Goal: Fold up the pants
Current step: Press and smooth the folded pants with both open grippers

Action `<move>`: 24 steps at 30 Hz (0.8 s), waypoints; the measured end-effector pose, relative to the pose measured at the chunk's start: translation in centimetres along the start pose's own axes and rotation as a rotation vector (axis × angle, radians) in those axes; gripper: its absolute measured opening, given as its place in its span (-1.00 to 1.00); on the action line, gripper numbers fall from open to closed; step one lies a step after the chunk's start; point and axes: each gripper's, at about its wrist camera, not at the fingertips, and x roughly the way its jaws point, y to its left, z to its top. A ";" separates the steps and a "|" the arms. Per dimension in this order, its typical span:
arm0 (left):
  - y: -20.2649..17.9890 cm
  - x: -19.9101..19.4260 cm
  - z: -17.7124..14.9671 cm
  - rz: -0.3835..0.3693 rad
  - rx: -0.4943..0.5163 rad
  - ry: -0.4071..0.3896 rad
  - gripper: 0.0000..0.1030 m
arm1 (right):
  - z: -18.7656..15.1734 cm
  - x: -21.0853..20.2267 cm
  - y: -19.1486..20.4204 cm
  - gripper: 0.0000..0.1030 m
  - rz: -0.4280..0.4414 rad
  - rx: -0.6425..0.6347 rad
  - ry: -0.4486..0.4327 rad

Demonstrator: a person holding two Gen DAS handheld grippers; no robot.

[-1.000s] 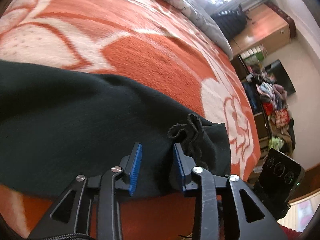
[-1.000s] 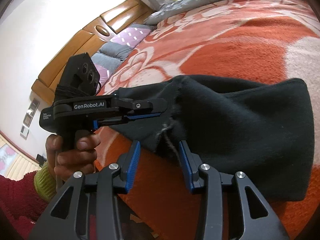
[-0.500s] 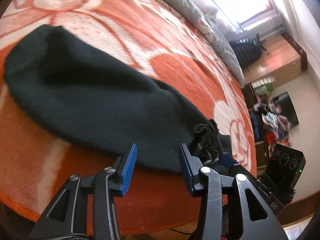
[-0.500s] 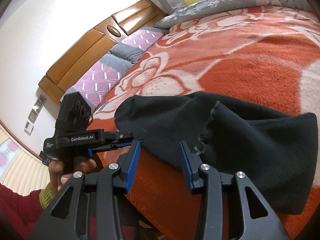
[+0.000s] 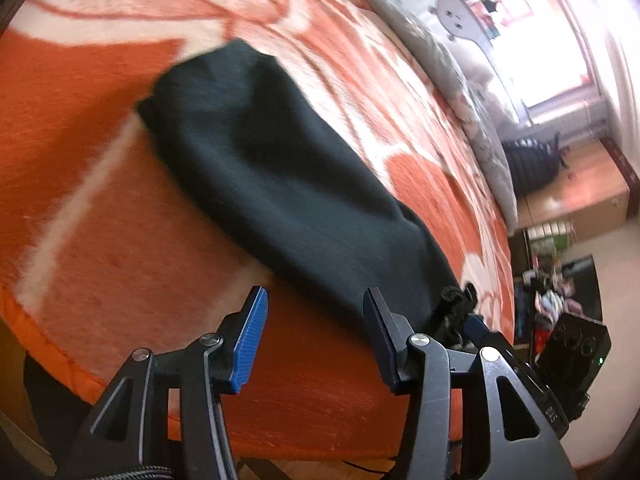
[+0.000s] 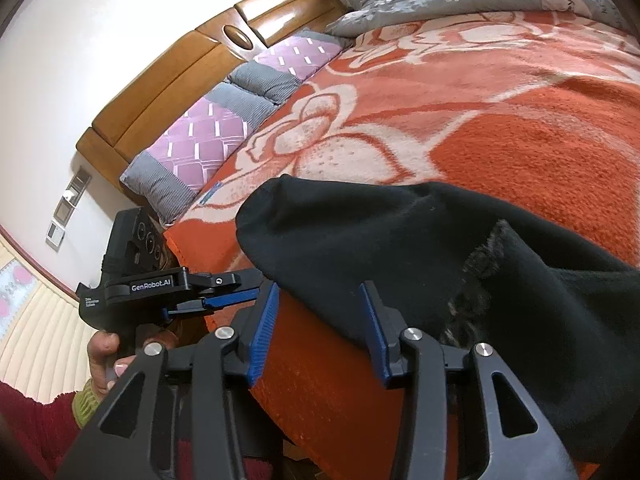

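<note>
Black pants (image 5: 288, 176) lie folded in a long strip on the orange flowered blanket (image 5: 100, 240), drawstring (image 5: 456, 296) at their right end. My left gripper (image 5: 316, 320) hovers off the strip's near edge, over the blanket. Its jaws are opening and nothing is between them. The right wrist view shows the pants (image 6: 400, 240) close up. My right gripper (image 6: 318, 320) is open, its jaws parting slightly. The cloth's near edge shows between the pads, unpressed. A hand (image 6: 104, 352) holds the left gripper (image 6: 256, 286) left of the pants' end. The right gripper (image 5: 476, 326) sits by the drawstring.
The bed's near edge (image 5: 280, 436) runs just under both grippers. A wooden headboard (image 6: 192, 76) and purple-grey pillows (image 6: 200, 136) lie at the left. A grey quilt (image 5: 460, 92) lines the far side. A wooden cabinet (image 5: 576, 196) and piled clothes (image 5: 556, 300) stand beyond the bed.
My left gripper came off the pants and slid left along the bed edge, jaws widening; the cloth no longer lies between them. The right gripper drew back slightly, so more of the strip shows.
</note>
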 end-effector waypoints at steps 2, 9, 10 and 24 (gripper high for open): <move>1.0 -0.3 0.6 0.000 -0.031 -0.012 -0.02 | 0.4 0.4 0.4 -0.14 0.004 -0.011 0.005; 3.6 -0.5 2.1 0.016 -0.120 -0.038 -0.02 | 1.9 2.3 1.5 -0.11 0.011 -0.044 0.037; 3.9 -0.5 2.3 0.015 -0.128 -0.039 -0.02 | 2.1 2.7 1.6 -0.11 0.012 -0.049 0.042; 6.6 0.2 4.7 0.018 -0.210 -0.072 0.01 | 6.9 9.1 3.1 -0.09 -0.003 -0.148 0.144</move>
